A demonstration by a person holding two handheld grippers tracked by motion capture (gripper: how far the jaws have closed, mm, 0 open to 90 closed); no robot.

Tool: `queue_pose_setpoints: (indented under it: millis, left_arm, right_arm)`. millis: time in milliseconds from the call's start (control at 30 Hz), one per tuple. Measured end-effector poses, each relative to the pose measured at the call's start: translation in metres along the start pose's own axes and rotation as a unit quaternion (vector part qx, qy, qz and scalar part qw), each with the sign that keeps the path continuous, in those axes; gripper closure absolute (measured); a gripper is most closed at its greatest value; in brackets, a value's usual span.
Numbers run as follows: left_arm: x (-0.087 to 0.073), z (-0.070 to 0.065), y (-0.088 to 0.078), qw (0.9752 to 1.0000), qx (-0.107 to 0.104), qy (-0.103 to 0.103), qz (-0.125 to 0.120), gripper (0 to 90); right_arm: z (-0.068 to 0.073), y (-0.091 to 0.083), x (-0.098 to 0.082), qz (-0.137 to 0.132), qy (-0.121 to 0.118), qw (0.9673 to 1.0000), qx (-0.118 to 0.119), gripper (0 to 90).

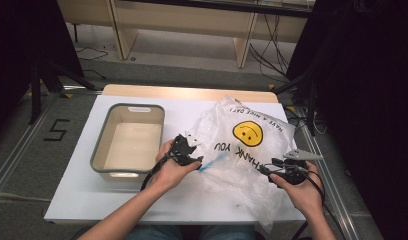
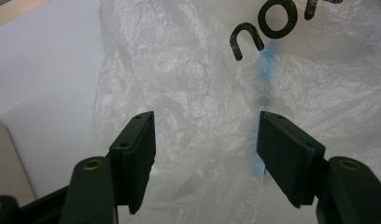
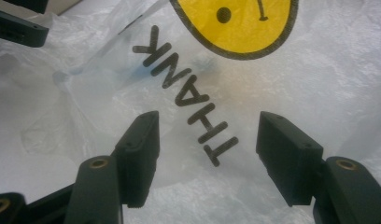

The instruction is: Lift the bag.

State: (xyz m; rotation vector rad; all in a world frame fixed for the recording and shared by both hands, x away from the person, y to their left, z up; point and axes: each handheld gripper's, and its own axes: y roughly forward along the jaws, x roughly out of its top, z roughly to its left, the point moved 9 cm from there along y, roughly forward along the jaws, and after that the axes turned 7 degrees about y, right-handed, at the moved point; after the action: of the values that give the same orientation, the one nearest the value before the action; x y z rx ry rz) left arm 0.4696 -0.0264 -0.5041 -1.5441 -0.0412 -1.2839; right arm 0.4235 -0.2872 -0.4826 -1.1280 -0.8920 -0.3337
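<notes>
A crumpled clear plastic bag point(image 1: 242, 145) with a yellow smiley face point(image 1: 248, 133) and black "THANK YOU" lettering lies on the white table top point(image 1: 92, 195). A blue streak point(image 1: 212, 162) shows through the film near the bag's left edge. My left gripper point(image 1: 198, 160) is at that left edge. In the left gripper view it point(image 2: 206, 140) stands open over the film point(image 2: 202, 84), with the blue streak point(image 2: 265, 65) by one jaw. My right gripper point(image 1: 267, 168) is at the bag's right side. In the right gripper view it point(image 3: 207, 140) is open above the lettering point(image 3: 188, 93).
A grey-rimmed beige bin point(image 1: 99, 150) stands on the left part of the table, close to my left hand. The bag's lower corner hangs near the table's front edge point(image 1: 262, 217). Black stands and cables flank the table on both sides.
</notes>
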Motion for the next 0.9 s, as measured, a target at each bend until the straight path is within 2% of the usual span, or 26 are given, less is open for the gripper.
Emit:
queue_pose_setpoints:
  millis: [133,267,367,500,733,900]
  left_arm:
    - [-0.001,0.001,0.001,1.0,0.0,-0.003,0.001,36.5]
    - [-0.003,0.001,0.004,0.9999,-0.001,-0.007,0.009,35.9]
    - [-0.005,0.002,0.007,0.9998,0.002,-0.01,0.016,35.1]
    - [-0.007,0.003,0.008,0.9997,0.006,-0.01,0.024,34.7]
    - [-0.01,0.002,0.011,0.9994,0.004,-0.007,0.032,34.8]
    - [-0.01,0.002,0.013,0.9994,0.006,-0.004,0.034,35.4]
  right_arm:
    - [-0.003,-0.002,-0.003,0.008,0.008,0.9999,-0.009,40.4]
    - [-0.004,-0.002,-0.013,0.034,0.021,0.9991,-0.012,39.2]
    - [-0.008,-0.004,-0.017,0.046,0.024,0.9982,-0.029,39.1]
    - [-0.016,-0.009,-0.027,0.071,0.043,0.9956,-0.044,38.4]
    - [-0.02,-0.016,-0.041,0.107,0.07,0.9905,-0.052,39.6]
    - [-0.022,-0.017,-0.046,0.12,0.079,0.9879,-0.06,42.0]
